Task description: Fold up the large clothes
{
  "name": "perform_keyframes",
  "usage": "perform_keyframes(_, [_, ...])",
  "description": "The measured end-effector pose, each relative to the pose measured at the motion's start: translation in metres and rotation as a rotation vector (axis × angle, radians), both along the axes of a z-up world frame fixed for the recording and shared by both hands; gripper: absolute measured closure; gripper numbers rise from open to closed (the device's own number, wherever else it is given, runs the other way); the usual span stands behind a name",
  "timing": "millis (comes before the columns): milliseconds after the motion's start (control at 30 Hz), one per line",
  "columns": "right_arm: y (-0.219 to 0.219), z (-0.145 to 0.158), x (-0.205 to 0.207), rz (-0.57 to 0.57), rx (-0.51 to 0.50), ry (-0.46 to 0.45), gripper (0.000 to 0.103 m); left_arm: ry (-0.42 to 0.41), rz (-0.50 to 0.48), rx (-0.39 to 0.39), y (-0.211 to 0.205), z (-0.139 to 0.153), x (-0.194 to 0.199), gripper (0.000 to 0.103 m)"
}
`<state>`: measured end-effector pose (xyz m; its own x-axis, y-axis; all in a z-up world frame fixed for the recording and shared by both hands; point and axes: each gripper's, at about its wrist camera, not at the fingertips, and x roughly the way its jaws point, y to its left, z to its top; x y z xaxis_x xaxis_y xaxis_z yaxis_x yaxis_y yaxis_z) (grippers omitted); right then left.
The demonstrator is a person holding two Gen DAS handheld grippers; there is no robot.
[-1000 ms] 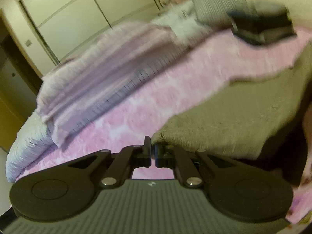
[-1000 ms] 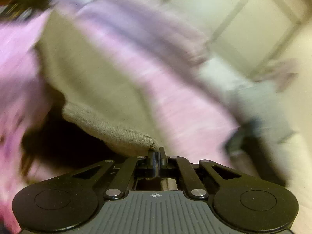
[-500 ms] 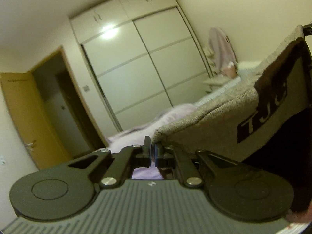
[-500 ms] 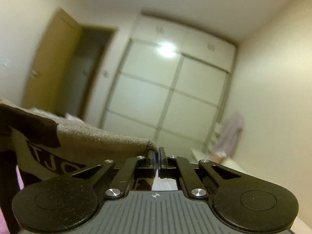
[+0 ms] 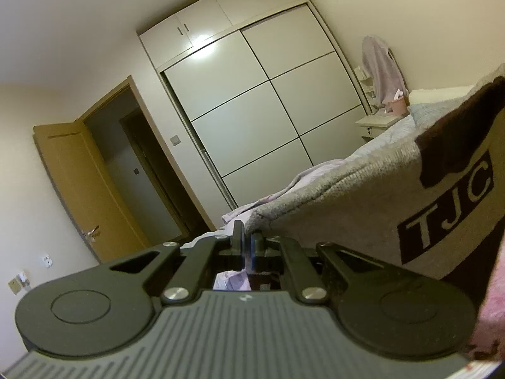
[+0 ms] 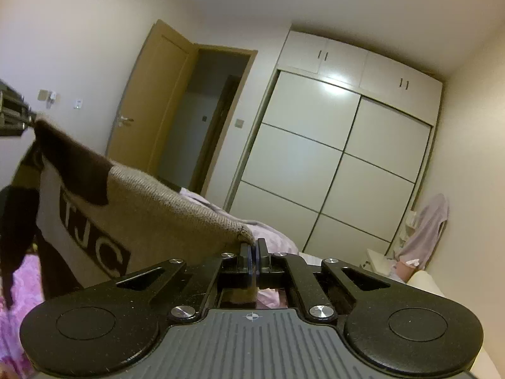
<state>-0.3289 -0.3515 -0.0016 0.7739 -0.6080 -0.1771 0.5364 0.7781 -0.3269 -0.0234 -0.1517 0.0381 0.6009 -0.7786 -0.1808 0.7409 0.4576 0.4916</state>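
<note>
Sweater [image 5: 363,208] hangs in the air over the bed [image 6: 19,284], stretched between both grippers, "TJC" panel facing the cameras. Left gripper [image 5: 244,243] is clenched on one top corner, right gripper [image 6: 252,251] on the other; each bites only a thin bit of knit edge. Risk: a corner slips out under the garment's weight, or uneven tension skews the fold. The dangling dark sleeve [image 6: 15,227] could tuck under when laid down.

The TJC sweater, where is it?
The sweater hangs stretched between the left gripper and right gripper, above the pink bed.
</note>
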Motion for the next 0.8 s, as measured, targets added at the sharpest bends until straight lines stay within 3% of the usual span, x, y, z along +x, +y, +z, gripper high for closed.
perform_keyframes(133, [-0.041, -0.013, 0.043, -0.027, 0.017, 0.058, 0.103, 0.05, -0.022, 0.055, -0.04, -0.011, 0.041, 0.099])
perform_keyframes(233, [-0.093, -0.042, 0.091, -0.089, 0.093, 0.108, 0.103, 0.146, -0.035, 0.121, -0.106, -0.042, 0.088, 0.097])
perform_keyframes(333, [-0.164, -0.085, 0.157, -0.197, 0.171, 0.2, 0.103, 0.268, 0.002, 0.204, -0.185, -0.088, 0.146, 0.08])
perform_keyframes(400, [-0.21, -0.116, 0.198, -0.289, 0.241, 0.298, 0.085, 0.381, 0.028, 0.256, -0.236, -0.126, 0.19, 0.07])
perform_keyframes(433, [-0.225, -0.128, 0.207, -0.315, 0.277, 0.298, 0.064, 0.406, 0.062, 0.271, -0.252, -0.141, 0.209, 0.071])
perform_keyframes(467, [-0.24, -0.138, 0.213, -0.343, 0.334, 0.273, 0.057, 0.412, 0.115, 0.287, -0.263, -0.154, 0.221, 0.073])
perform_keyframes(600, [-0.259, -0.157, 0.191, -0.383, 0.517, 0.188, 0.055, 0.471, 0.175, 0.351, -0.252, -0.197, 0.244, 0.07])
perform_keyframes(700, [-0.253, -0.184, 0.151, -0.417, 0.598, 0.233, 0.054, 0.518, 0.203, 0.411, -0.21, -0.23, 0.239, 0.07])
perform_keyframes(800, [-0.219, -0.225, 0.089, -0.473, 0.723, 0.28, 0.054, 0.629, 0.259, 0.468, -0.156, -0.257, 0.223, 0.07])
